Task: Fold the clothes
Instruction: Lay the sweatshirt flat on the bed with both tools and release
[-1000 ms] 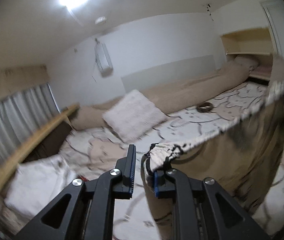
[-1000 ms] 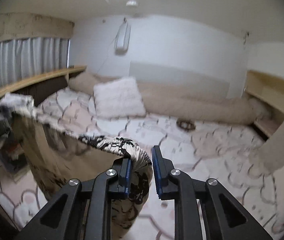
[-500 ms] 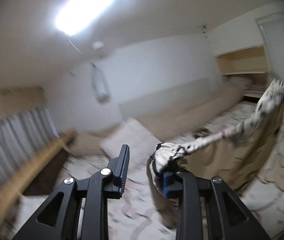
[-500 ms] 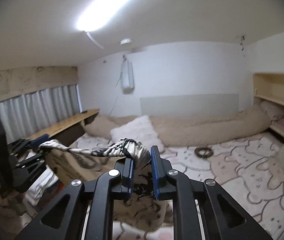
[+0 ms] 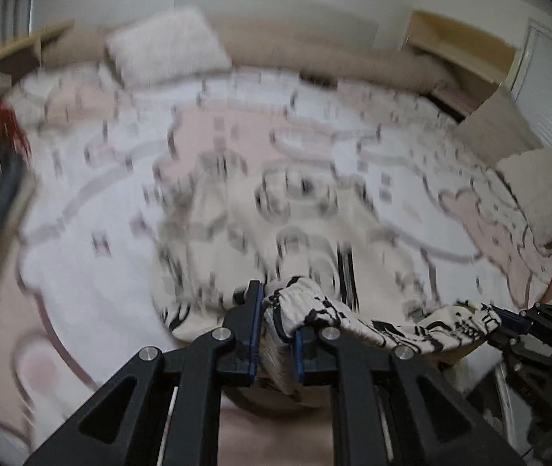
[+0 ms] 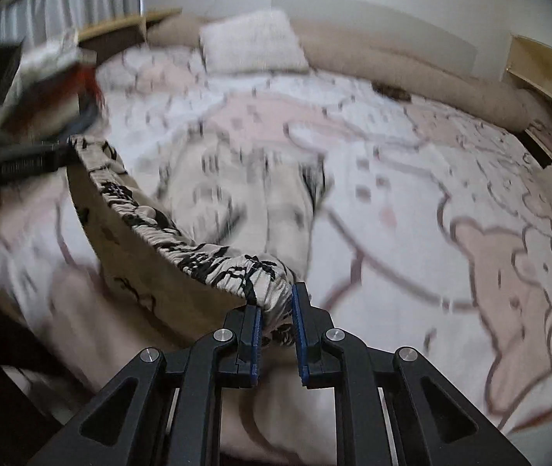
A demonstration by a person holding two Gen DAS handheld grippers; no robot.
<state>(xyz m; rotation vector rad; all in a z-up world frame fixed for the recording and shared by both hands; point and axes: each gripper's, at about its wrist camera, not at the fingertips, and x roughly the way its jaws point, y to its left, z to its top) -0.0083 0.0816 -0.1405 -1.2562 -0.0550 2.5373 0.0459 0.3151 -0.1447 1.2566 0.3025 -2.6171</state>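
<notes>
A cream garment with black print, its elastic waistband (image 6: 183, 248) stretched between both grippers, lies spread forward over the bed (image 6: 412, 209). My left gripper (image 5: 276, 303) is shut on one end of the waistband (image 5: 299, 306). My right gripper (image 6: 276, 303) is shut on the other end. In the left wrist view the right gripper (image 5: 516, 324) shows at the right edge, still on the band. In the right wrist view the left gripper (image 6: 31, 159) shows at the left. The garment's legs (image 5: 245, 225) rest blurred on the bedcover.
The bed has a pink and white cartoon-print cover (image 5: 97, 202). A fluffy white pillow (image 6: 252, 40) and a long beige bolster (image 6: 412, 66) lie at the head. A stack of folded things (image 6: 54, 85) sits at the left. A wooden shelf (image 6: 547, 73) is on the right.
Both grippers have swung down from high in the air toward the bed, keeping hold of the waistband. The garment, hanging before, now lies laid out forward on the bedcover.
</notes>
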